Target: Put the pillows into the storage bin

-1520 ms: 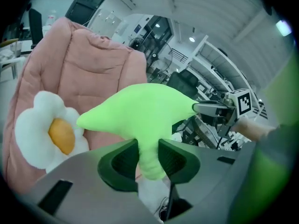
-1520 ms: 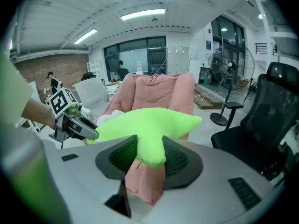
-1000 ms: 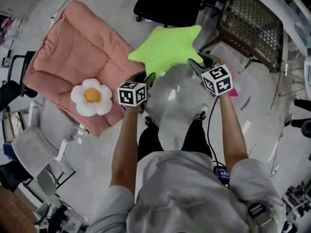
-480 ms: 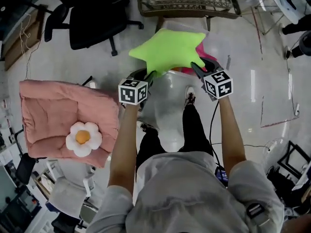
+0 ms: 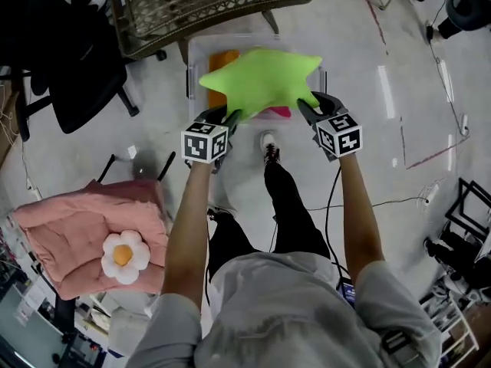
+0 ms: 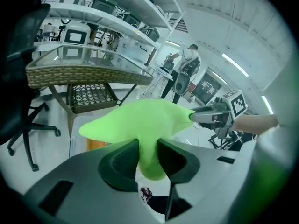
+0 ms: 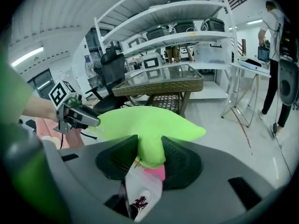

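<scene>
A bright green star-shaped pillow [image 5: 257, 79] hangs in the air between both grippers. My left gripper [image 5: 230, 116] is shut on one of its points, which is pinched between the jaws in the left gripper view [image 6: 147, 157]. My right gripper [image 5: 308, 107] is shut on another point [image 7: 149, 154]. The pillow hovers over a clear storage bin [image 5: 192, 58] on the floor, which holds something orange [image 5: 223, 58] and something pink [image 5: 280, 112]. A white flower pillow [image 5: 124, 256] with an orange centre lies on a pink cushion [image 5: 73, 225] at the lower left.
A wicker table [image 5: 192, 2] stands just beyond the bin, with a black office chair [image 5: 73, 79] to its left. The person's legs and shoes [image 5: 268, 148] are right in front of the bin. Shelving [image 7: 182, 27] and another person [image 7: 275, 36] are in the background.
Both grippers have carried the green pillow away from the pink cushion to above the clear bin, which has come into view. The grips have not changed.
</scene>
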A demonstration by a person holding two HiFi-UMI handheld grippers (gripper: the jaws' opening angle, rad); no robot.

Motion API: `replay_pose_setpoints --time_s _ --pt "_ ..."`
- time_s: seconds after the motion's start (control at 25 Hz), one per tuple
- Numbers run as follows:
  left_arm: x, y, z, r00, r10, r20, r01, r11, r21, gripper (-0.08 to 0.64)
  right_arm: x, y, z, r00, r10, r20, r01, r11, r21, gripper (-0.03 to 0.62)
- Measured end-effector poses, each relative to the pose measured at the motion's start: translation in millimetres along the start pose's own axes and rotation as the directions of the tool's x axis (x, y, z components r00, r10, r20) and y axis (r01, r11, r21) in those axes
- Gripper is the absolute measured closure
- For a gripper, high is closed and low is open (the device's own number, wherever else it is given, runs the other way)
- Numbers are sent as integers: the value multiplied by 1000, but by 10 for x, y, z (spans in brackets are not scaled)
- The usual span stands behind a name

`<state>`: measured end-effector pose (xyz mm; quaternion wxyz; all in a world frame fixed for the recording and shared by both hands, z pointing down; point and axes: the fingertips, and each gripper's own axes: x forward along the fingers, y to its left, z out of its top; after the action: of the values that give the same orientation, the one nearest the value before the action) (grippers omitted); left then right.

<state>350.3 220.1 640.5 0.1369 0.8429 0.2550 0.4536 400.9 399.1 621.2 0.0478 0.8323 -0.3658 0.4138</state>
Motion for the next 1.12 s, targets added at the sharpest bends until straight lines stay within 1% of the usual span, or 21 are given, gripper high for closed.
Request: replay_pose_setpoints --time_s 0.2,0.4,0.44,0.48,0.52,0.6,0.64,0.92,1.12 --pt "576 -24 149 999 -15 -37 16 1000 2 428 156 -544 -134 999 -20 -29 21 999 40 422" --pt "915 -11 205 998 -26 -55 26 1000 -10 411 288 -893 -220 999 -36 -32 38 998 59 406" --pt "962 5 216 998 -24 -54 23 1000 -15 394 310 -951 -230 998 -51 -30 53 997 51 392" --pt "1001 24 234 998 -14 -53 13 1000 -10 369 331 -1002 -242 997 -68 -32 69 997 35 354" --pt "1028 54 255 999 7 -54 -7 1000 8 359 351 -1041 -260 996 -82 -42 83 996 16 295" --pt "1050 139 290 996 59 -68 -55 997 51 317 382 -1088 -302 993 -98 -66 98 995 -3 282" --pt "1052 175 301 995 71 -73 -67 996 56 313 387 -1102 -318 992 -100 -73 100 995 -1 282" --pt "916 259 235 995 81 -60 -80 997 16 313 363 -1105 -247 991 -111 -76 111 994 -5 293" --pt "687 292 128 995 97 -37 -98 995 -32 313 398 -889 -94 993 -90 -75 87 995 -40 293"
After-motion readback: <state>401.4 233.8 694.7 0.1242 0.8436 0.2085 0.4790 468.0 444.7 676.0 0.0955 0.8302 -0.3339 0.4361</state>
